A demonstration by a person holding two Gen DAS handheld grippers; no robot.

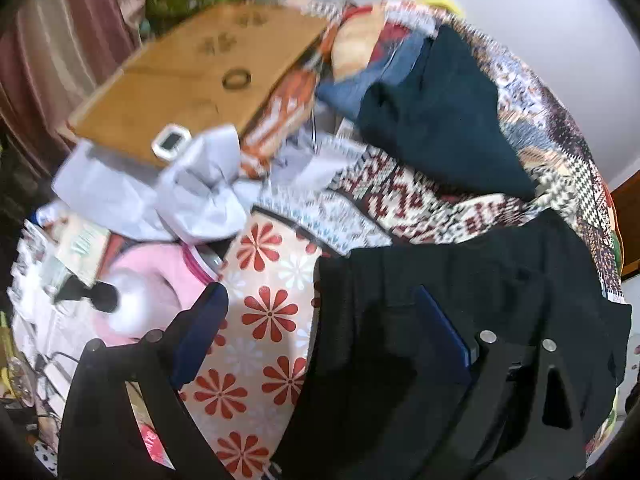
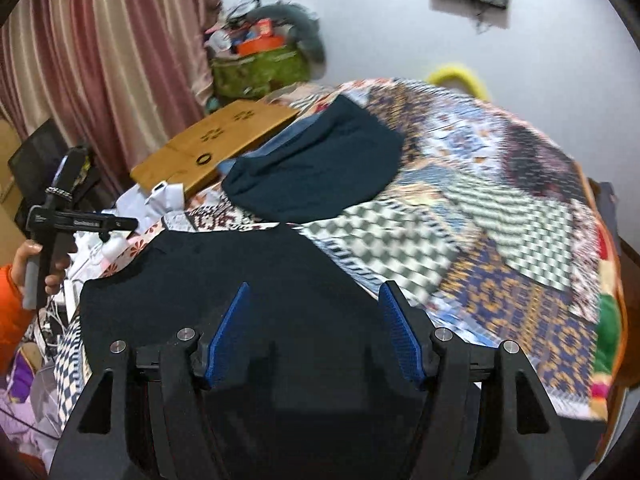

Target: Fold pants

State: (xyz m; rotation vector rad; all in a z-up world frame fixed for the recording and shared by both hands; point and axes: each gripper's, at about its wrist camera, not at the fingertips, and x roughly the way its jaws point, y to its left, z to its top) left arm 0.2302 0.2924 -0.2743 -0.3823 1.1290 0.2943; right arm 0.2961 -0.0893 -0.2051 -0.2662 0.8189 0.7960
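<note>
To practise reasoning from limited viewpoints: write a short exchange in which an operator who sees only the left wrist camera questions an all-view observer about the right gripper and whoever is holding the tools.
Operator: Is the right gripper gripping the black pants?
Observer: No. The right gripper hangs over the black pants, jaws apart, no cloth between them.
Operator: What holds my left gripper?
Observer: A hand in an orange sleeve grips its handle.
</note>
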